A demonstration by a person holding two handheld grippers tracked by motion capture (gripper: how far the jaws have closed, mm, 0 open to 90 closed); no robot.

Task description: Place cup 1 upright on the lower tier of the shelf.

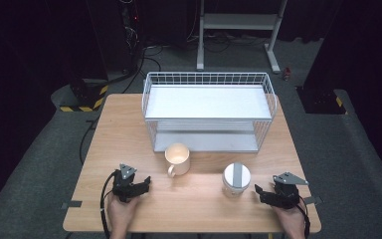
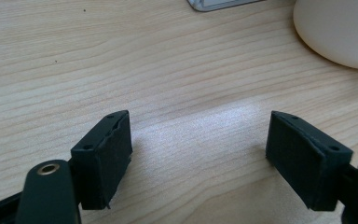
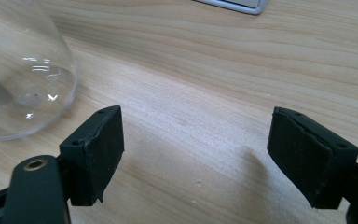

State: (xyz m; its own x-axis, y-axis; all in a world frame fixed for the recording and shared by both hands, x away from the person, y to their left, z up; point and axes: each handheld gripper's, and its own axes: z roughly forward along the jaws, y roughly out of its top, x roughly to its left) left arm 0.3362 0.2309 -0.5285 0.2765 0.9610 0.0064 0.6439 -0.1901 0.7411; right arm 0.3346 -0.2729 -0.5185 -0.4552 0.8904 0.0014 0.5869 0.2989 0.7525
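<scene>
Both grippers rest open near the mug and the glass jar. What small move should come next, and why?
Probably the right gripper should ease toward the glass jar until its open jaws stand around it. The jar is just beside that gripper, nothing lies between the jaws, and they look wide apart. The left gripper sits likewise open beside the mug, on the table.

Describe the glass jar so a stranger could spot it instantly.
On the light wooden table, look in front of the white wire two-tier rack. Right of the cream ceramic mug stands the clear glass jar; unlike the mug, it is transparent, handleless, white-lidded.
</scene>
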